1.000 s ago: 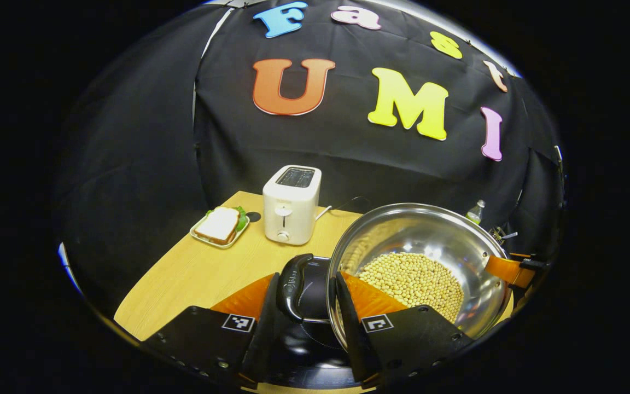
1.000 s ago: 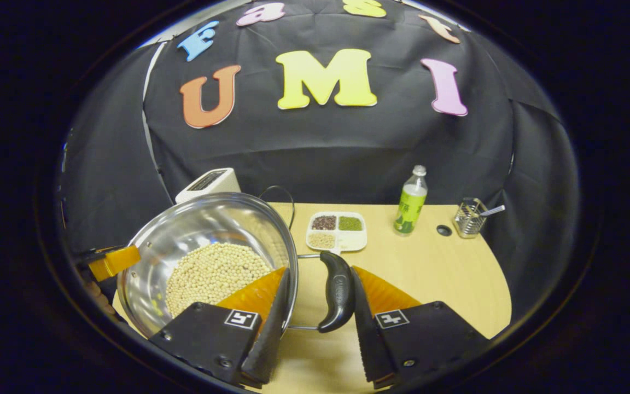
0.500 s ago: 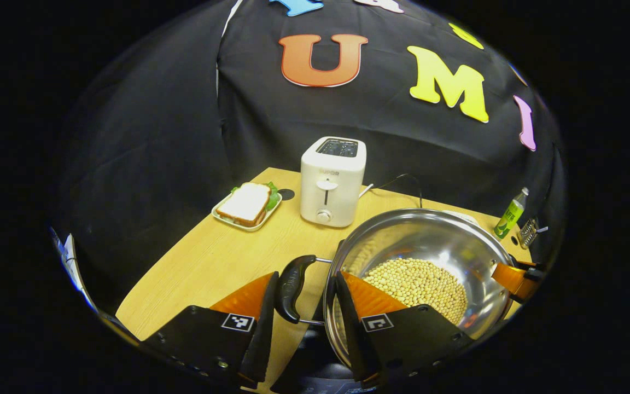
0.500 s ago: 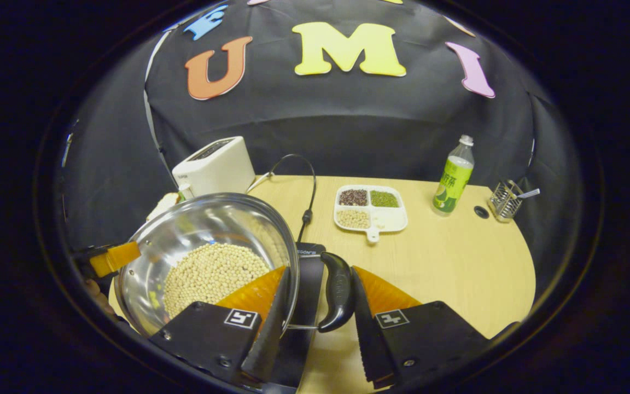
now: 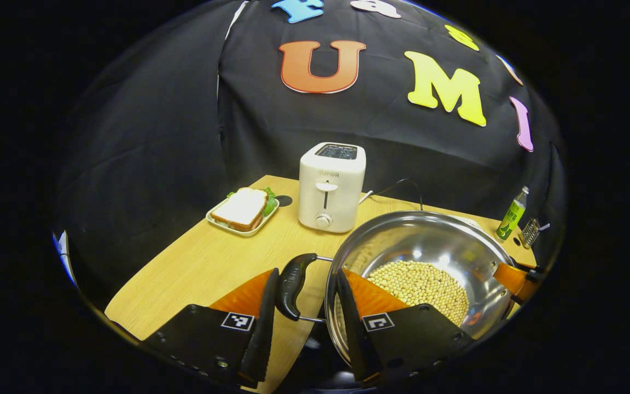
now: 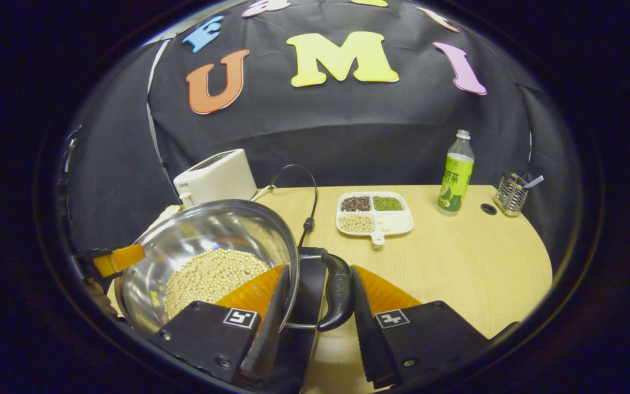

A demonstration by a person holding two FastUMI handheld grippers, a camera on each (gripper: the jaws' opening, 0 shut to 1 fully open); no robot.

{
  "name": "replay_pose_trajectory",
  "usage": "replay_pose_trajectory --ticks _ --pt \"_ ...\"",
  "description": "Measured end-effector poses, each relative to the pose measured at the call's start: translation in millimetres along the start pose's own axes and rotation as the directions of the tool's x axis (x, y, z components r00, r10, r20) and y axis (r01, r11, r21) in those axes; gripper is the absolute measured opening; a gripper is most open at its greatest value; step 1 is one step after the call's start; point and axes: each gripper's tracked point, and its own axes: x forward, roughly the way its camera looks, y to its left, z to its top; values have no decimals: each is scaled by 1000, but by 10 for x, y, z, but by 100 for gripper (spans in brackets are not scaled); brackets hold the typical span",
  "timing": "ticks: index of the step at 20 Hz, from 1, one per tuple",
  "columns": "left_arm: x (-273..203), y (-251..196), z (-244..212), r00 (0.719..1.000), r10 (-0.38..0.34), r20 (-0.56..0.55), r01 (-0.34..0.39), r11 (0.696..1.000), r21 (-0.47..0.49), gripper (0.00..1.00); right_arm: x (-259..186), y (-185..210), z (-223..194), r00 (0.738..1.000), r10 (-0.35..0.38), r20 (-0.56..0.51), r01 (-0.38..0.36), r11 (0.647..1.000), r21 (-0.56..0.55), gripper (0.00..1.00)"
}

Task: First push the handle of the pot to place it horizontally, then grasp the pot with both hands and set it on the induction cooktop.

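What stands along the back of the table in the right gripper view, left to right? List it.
Toaster → black cable → divided dish of beans → green bottle → wire holder.

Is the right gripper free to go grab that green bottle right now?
Probably not: the right gripper looks busy holding the pot by its handle, though bare table lies before the bottle.

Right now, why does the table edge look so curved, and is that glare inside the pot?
Left gripper view: fisheye bending bows the table edge; bright glare on the pot wall. Right gripper view: same bowing of the table, softer sheen in the pot, all in sharp focus.
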Motion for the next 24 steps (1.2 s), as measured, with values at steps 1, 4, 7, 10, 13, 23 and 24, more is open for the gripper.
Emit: replay_pose_trajectory --ticks 1,4,7,10,13,23,24 --pt "1 -4 6 1000 1 4 -1 1000 2 57 1 0 9 1000 0 8 -1 1000 9 65" --pt "7 -5 3 1000 -6 17 6 1000 14 57 2 3 25 998 16 53 -19 999 51 65" --pt "17 -12 24 999 -22 35 22 1000 20 57 7 2 45 997 16 75 -22 997 75 64" --pt "40 -26 56 999 -41 36 40 999 24 50 -27 -14 4 999 -14 41 10 995 103 64" --pt "50 -24 63 999 -51 6 51 998 21 63 -68 0 -9 999 -45 14 44 995 88 63" --pt "-772 -58 345 991 -60 118 55 998 40 96 -741 8 331 984 11 176 -22 998 66 89" --pt "-893 -92 356 988 -64 137 59 997 44 96 -854 -8 352 980 16 199 -30 997 65 91"
